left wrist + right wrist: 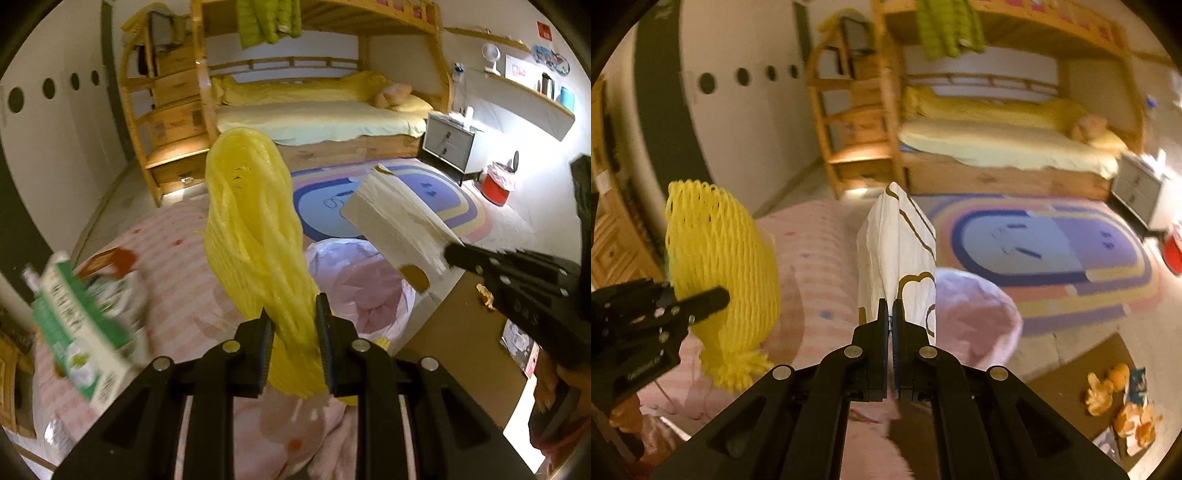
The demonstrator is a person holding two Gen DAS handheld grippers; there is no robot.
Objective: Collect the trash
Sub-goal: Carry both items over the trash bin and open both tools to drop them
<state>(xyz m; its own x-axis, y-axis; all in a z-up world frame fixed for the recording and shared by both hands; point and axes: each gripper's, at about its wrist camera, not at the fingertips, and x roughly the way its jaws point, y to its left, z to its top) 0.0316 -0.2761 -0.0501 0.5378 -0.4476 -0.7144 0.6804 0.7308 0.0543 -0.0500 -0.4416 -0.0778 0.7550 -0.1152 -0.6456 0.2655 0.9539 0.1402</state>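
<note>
Right now you have a piece of trash in each hand, and neither has gone into the bag yet. Your left tongs are pinched narrow on the bunched end of the yellow foam net, which stands up from the grip above the pink bedding. Your right tongs are closed tight on the white paper wrapper, which sticks forward from the tips. In the left view the wrapper hangs above the far rim of the bag, which sits open-mouthed just beyond both tongs.

So the pickup part of this round is done, and the drop is what remains: bring both pieces over the opening and let go. The net looks light and springy, so it may cling to the pads when you release it.

More is left after that. A green carton sits blurred on the bedding at the left edge, orange peels lie on the brown board to the right, and some printed scraps sit beside them. How much is already inside the bag you cannot tell from here.
</note>
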